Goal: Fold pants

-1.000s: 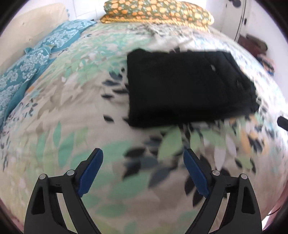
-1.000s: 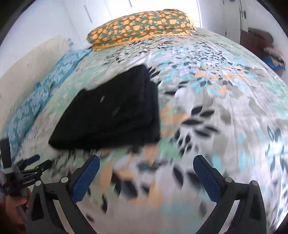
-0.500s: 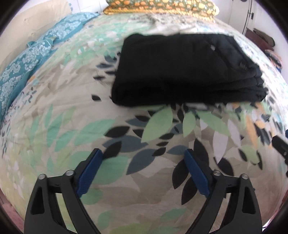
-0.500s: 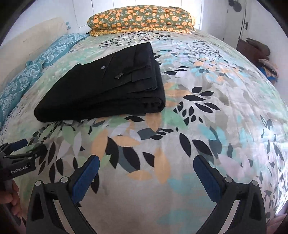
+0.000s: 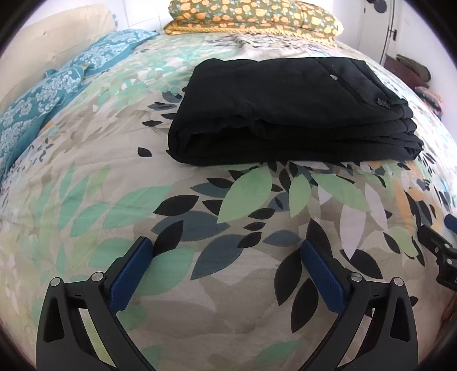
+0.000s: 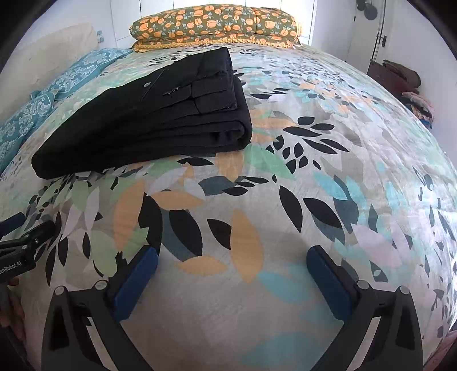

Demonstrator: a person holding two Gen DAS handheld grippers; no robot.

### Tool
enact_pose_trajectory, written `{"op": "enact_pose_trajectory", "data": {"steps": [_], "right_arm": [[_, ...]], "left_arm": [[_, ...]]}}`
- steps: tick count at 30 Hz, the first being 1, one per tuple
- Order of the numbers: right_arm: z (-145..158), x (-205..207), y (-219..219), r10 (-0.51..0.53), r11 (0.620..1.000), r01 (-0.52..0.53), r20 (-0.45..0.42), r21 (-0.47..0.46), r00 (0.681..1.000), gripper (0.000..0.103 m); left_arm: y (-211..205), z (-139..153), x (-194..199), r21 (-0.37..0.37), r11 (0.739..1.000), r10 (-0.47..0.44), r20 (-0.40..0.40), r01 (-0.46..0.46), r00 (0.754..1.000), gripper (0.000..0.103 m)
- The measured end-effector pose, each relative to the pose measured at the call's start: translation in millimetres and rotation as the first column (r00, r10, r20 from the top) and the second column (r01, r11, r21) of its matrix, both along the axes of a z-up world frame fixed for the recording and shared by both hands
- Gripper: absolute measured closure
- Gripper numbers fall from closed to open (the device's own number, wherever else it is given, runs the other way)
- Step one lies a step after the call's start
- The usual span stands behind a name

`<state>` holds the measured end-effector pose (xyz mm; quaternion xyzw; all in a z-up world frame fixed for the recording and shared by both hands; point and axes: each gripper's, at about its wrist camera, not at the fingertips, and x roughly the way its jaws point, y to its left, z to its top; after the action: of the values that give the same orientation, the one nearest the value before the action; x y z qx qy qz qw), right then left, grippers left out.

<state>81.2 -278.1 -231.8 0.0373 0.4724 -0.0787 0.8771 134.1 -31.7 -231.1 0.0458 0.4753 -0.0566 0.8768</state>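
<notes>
Since the black pants (image 5: 291, 111) already lie folded on the bedspread (image 5: 200, 285) in the upper frame, your left hand-held gripper (image 5: 225, 274) is opening on nothing and your right hand-held gripper (image 6: 231, 281) gapes empty.

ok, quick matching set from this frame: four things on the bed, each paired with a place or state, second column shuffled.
Things:
1. pants
2. orange-flowered pillow
3. teal patterned cloth
4. left gripper

Places or states:
A. along the bed's left edge
B. folded into a stack, mid-bed
C. opening, nothing between its jaws, over the bedspread
D. at the head of the bed

Pairs: 1-B, 2-D, 3-A, 4-C
</notes>
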Motion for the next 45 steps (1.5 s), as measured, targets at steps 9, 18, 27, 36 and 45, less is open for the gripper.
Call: {"op": "enact_pose_trajectory", "data": {"steps": [9, 18, 27, 36, 45], "right_arm": [[0, -1, 1, -0.002, 1.0, 0.002, 0.01, 0.002, 1.0, 0.0], [1, -1, 0, -0.007, 1.0, 0.007, 0.012, 0.005, 1.0, 0.0], [1, 5, -1, -0.005, 1.0, 0.005, -0.017, 0.012, 1.0, 0.0], [5, 6, -3, 0.018, 1.0, -0.017, -0.032, 0.018, 0.999, 0.0], [76, -15, 10, -0.011, 0.996, 0.012, 0.01, -0.083, 1.0, 0.0]], "left_arm": [[-1, 0, -2, -0.003, 1.0, 0.01, 0.014, -0.01, 1.0, 0.0], [-4, -1, -5, 0.02, 1.0, 0.004, 0.032, -0.005, 0.999, 0.0], [1, -1, -3, -0.013, 1.0, 0.005, 0.022, -0.005, 1.0, 0.0], [-4, 6, 3, 0.031, 0.999, -0.015, -0.036, 0.016, 0.999, 0.0], [1, 95, -25, -0.024, 1.0, 0.009, 0.047, -0.008, 0.999, 0.0]]}}
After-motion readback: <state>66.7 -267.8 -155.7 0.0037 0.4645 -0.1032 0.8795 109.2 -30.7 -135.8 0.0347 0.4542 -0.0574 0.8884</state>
